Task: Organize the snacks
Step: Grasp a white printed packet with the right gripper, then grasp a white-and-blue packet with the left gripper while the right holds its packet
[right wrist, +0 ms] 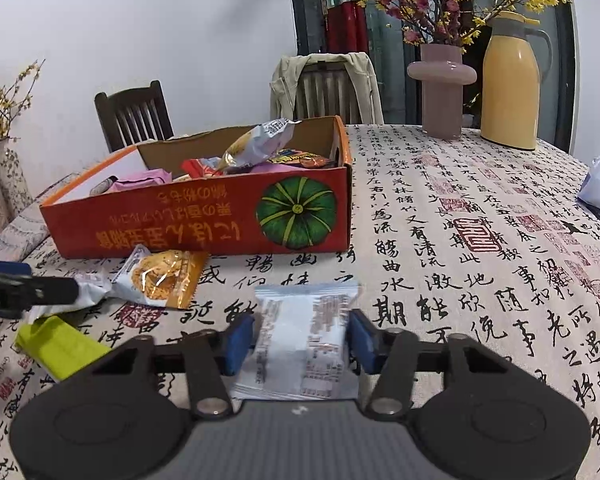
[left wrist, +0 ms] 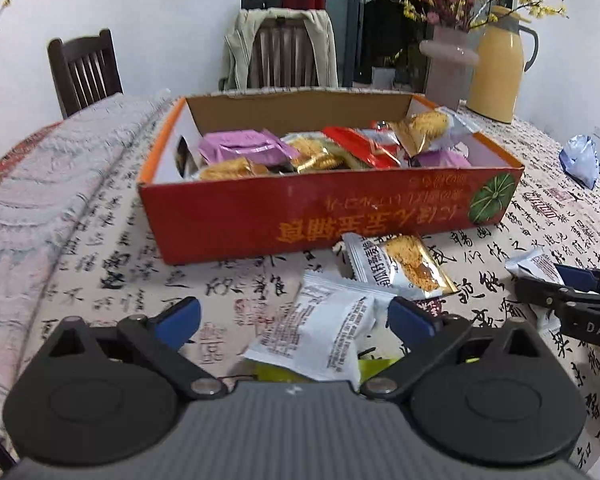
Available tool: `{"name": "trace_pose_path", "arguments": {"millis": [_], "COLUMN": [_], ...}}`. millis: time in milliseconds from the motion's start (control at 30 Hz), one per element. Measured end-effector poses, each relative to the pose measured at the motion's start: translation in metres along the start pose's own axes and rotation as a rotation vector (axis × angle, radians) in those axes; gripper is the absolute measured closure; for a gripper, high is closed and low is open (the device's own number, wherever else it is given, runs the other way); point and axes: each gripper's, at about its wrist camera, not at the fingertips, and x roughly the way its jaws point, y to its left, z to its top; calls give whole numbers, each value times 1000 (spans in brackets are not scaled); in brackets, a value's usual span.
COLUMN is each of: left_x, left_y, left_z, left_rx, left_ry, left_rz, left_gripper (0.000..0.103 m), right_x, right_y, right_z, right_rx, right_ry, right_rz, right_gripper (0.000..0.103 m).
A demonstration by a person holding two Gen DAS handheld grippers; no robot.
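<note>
My left hand-held gripper (left wrist: pixel 294 318) is spread wide over a white snack packet (left wrist: pixel 324 340) that lies on the desk (left wrist: pixel 100 248); its right blue pad is just beside the packet's edge and the left pad (left wrist: pixel 178 322) stands clear, so nothing is grasped. Under that packet I see a yellow-green packet (right wrist: pixel 60 346). Just beyond lies a gold-and-white biscuit packet (left wrist: pixel 404 266), touching the front wall of the red cardboard box (left wrist: pixel 300 216).

My right hand-held gripper (right wrist: pixel 300 340) has a pale blue-white packet (right wrist: pixel 300 344) between its blue pads. The jaws stand close on both sides of it, but I cannot tell whether the pads are pressing it. The packet rests flat on the desk, in front of the box and near its pumpkin-printed corner.

The box is open on top and already holds a heap of wrapped snacks (left wrist: pixel 320 152), purple, red and gold. Behind it stand a pink vase (right wrist: pixel 440 92) and a yellow jug (right wrist: pixel 512 80), side by side
</note>
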Motion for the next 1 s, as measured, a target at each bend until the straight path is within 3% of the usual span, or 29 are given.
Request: {"name": "trace_pose_path", "arguments": {"millis": [67,100,133,200,1000], "left_x": [5,7,9,8,-22], "left_y": [-2,-3,-4,-4,-4], "left_z": [0,0,0,-1,1], "left_rx": [-4,-4,-5,-5,-24], "left_ry": [22,33,39,24,-95], "left_rz": [-14,-28,-36,-38,27], "left_gripper": [24,39,47,54,58], "right_x": [-1,-1,-1,-1,-6], "right_y": [-1,-2,-2,-3,-4], "right_z": [0,0,0,-1,-1], "right_rx": [4,7,8,11,28], "right_ry": [-3,-4,-5,-6,-37], "right_rz": [8,12,17,24,43], "right_gripper": [58,59,59,60,61]}}
